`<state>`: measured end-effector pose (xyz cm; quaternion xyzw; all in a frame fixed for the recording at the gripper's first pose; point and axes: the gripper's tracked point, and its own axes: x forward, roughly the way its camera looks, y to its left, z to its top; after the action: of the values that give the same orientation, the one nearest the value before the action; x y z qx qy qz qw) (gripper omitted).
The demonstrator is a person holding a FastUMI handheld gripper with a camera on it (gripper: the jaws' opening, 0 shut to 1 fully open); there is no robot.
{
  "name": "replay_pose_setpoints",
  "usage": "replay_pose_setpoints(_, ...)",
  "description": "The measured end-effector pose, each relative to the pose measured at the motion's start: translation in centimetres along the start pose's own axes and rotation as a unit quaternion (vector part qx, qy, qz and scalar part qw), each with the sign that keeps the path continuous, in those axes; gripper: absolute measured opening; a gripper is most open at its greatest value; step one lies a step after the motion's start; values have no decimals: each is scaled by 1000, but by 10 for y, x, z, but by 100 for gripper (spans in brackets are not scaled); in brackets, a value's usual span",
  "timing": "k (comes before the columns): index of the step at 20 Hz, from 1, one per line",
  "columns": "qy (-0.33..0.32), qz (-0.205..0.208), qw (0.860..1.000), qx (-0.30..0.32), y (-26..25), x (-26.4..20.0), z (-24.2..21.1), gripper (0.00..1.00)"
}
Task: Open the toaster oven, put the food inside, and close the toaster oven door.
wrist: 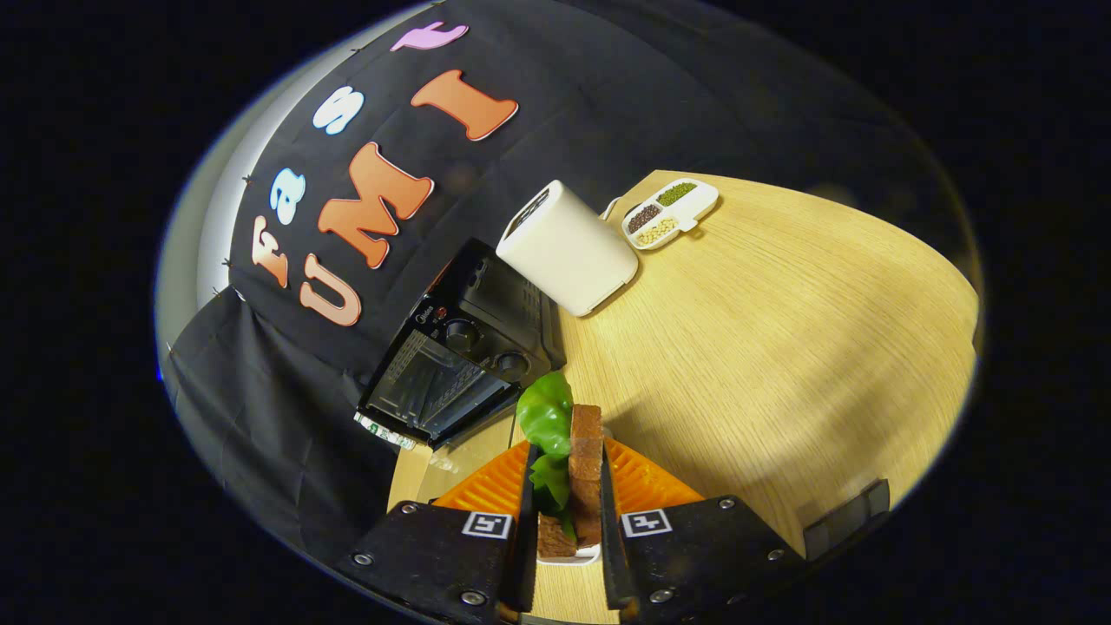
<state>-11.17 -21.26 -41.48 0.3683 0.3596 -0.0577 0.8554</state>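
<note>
Surface: light wooden table (781, 347).
Tray: white divided tray (671, 213), beans inside, far beyond fingers.
Gripper: gripper (566, 503) clamps sandwich (575, 460).

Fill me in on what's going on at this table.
A person's hand-held tool is shut on a sandwich of brown bread and green lettuce, gripped between both fingers. Beyond the fingers stands the black toaster oven on the wooden table; its glass door looks closed. Beside it stand a white toaster and a white tray of beans.
</note>
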Motion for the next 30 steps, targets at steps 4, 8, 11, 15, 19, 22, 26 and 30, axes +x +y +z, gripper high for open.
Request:
replay_pose_setpoints(4,-52,2,998,31,0,-10,22,30)
replay_pose_setpoints(8,-87,14,995,45,22,-22,33,30)
replay_pose_setpoints(11,-109,25,992,53,43,-23,35,30)
replay_pose_setpoints(15,-121,39,989,71,73,-10,32,30)
replay_pose_setpoints(19,-114,60,989,76,111,9,19,30)
replay_pose_setpoints(22,-106,72,989,73,139,27,7,30)
replay_pose_setpoints(26,-96,79,989,82,165,56,-8,30)
replay_pose_setpoints(30,-94,78,987,103,181,89,-16,30)
